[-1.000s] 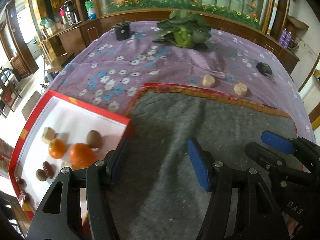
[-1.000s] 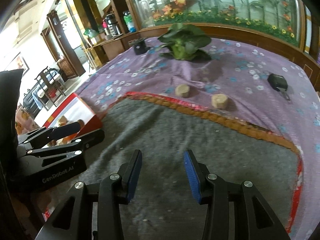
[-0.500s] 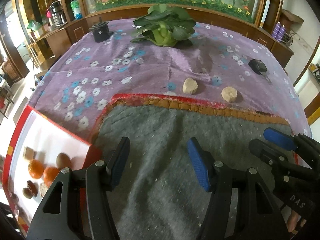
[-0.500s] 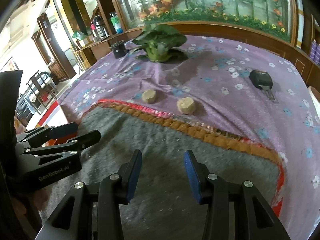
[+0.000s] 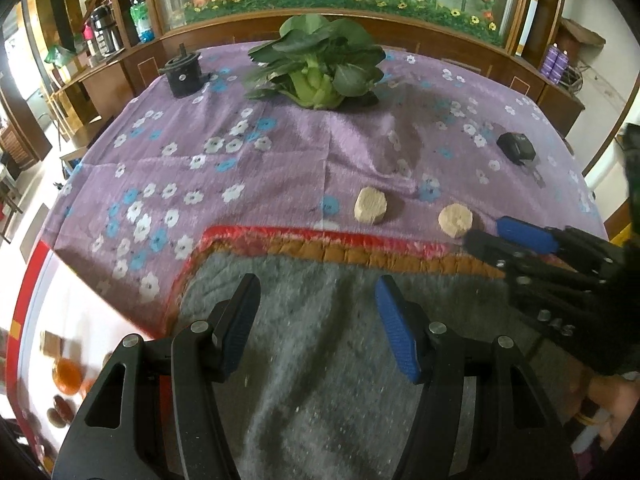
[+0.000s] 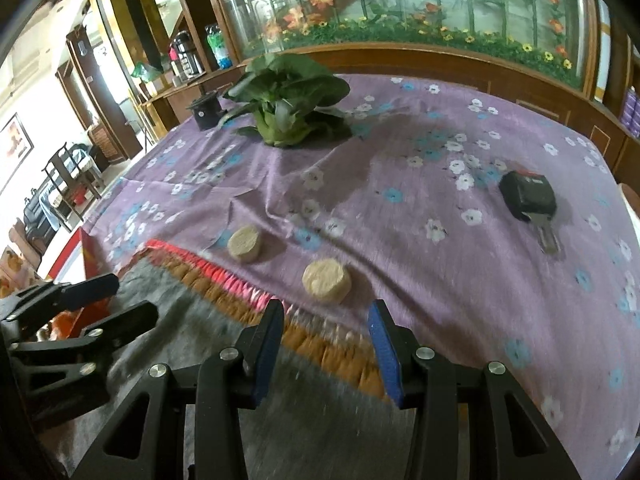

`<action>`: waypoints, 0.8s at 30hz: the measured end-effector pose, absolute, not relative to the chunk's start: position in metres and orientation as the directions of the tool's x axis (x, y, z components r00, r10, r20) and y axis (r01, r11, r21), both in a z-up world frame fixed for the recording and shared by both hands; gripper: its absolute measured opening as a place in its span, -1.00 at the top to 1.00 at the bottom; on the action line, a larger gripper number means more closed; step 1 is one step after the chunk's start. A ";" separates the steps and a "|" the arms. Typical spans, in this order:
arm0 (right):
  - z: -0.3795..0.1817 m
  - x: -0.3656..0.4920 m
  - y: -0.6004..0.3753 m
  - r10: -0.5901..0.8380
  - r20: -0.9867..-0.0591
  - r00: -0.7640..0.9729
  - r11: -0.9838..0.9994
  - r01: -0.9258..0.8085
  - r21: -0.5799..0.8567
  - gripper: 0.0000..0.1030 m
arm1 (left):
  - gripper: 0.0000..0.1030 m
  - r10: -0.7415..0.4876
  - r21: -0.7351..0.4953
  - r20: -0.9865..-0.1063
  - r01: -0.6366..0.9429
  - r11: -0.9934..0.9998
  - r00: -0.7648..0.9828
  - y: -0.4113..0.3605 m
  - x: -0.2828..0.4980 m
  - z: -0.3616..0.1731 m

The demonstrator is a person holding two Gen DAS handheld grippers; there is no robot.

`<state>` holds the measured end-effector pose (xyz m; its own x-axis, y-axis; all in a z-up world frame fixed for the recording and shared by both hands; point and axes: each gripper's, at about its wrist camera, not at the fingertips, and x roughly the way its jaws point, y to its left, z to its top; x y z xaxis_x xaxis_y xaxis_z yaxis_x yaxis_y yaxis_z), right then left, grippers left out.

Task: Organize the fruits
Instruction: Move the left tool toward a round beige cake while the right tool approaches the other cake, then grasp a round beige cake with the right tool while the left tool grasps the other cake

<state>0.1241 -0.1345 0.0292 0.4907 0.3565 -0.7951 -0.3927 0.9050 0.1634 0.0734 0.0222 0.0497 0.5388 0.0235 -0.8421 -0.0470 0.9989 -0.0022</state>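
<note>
Two pale tan round fruit slices, left one and right one, lying flat on the purple floral tablecloth just past the red-and-orange trim of the grey felt mat. Close to each other but not touching. Left tool hanging over the grey mat, blue-padded jaws spread wide, gripping nothing. Right tool also released and empty, hovering above the mat's trim with the nearer slice just ahead of its fingertips and the other slice off to the left. Red-rimmed white tray at the left edge of the surface, blurry, with an orange fruit and some small brown bits inside. Further back: leafy green vegetable, small black round container, black car key over on the right.
</note>
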 end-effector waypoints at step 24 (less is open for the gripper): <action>0.023 0.140 -0.145 0.290 -0.810 0.510 0.911 -0.406 0.070 0.43 | -0.17 -0.020 -0.010 -0.875 0.023 1.000 0.483 0.005 0.150 0.024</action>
<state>0.1396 -0.1450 0.0231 0.5098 0.2897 -0.8101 -0.4064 0.9110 0.0700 0.1502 0.0048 0.0242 0.4828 -0.0201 -0.8755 0.0231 0.9997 -0.0102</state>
